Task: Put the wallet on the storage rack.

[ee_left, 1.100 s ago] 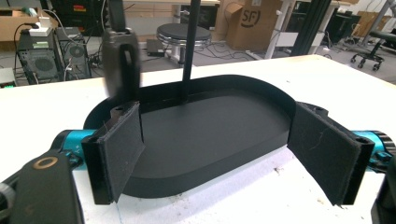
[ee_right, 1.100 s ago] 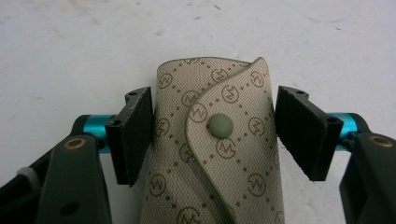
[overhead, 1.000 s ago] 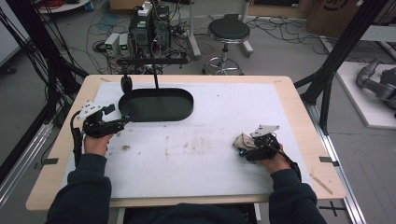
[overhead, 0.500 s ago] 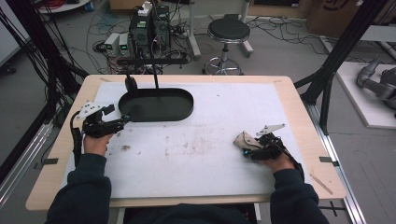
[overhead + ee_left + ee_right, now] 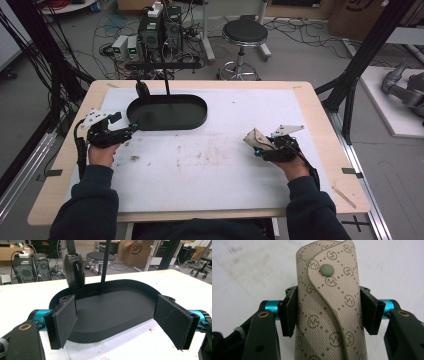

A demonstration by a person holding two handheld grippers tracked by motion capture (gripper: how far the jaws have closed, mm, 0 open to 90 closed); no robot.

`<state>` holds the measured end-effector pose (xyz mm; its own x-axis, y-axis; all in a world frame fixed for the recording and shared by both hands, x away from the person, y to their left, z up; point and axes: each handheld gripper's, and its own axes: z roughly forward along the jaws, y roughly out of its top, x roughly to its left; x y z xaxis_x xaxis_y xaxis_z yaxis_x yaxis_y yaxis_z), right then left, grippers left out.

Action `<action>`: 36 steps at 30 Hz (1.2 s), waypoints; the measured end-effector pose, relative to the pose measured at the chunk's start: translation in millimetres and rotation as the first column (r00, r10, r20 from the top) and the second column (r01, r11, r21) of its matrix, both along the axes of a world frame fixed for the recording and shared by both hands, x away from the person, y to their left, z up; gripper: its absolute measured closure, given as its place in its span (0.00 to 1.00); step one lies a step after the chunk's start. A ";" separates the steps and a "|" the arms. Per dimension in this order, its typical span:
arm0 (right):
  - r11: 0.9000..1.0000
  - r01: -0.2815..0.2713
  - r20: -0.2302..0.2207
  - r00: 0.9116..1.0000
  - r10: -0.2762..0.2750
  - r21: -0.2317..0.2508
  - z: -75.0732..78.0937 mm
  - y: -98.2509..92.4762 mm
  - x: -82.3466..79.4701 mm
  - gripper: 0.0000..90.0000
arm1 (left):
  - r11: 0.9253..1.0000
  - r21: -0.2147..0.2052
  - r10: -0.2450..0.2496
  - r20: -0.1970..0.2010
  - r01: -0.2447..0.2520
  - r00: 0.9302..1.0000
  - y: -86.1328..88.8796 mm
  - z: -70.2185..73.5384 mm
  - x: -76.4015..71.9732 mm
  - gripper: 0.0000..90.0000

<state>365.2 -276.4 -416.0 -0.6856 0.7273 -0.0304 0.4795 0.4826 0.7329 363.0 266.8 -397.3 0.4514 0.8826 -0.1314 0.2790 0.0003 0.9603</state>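
It's a small beige pouch (image 5: 329,312) with a brown logo-and-dotted-diamond print, its curved flap held shut by a round grey-green snap. It sits pinched between two black jaws, over the white bench top, right of centre.

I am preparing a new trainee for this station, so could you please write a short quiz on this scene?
1. True or false: the right gripper has its jaws closed on the beige patterned pouch.
2. What lies straight ahead of the left gripper? A) a white cup B) the black oval tray C) a red box
3. In the right gripper view, what small round part sits on the pouch's flap?

Key
1. True: both pads press its sides, and the jaws have just been closing.
2. B; the jaws stand wide apart with nothing held.
3. A grey-green snap button.
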 end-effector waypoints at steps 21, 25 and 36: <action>0.981 -0.189 0.120 0.976 0.183 0.045 40.9 128.0 75.8 0.44 | 1.000 -0.012 0.003 0.017 -0.003 1.000 1.3 1.5 -1.4 0.21; 0.978 -0.201 0.106 0.975 0.194 0.060 37.3 151.3 84.4 0.44 | 1.000 -0.013 0.004 0.016 -0.004 1.000 1.4 1.4 -1.3 0.21; 0.980 -0.199 0.095 0.976 0.196 0.028 18.7 200.2 118.2 0.44 | 1.000 -0.010 0.002 0.015 -0.002 1.000 1.8 1.8 -1.9 0.21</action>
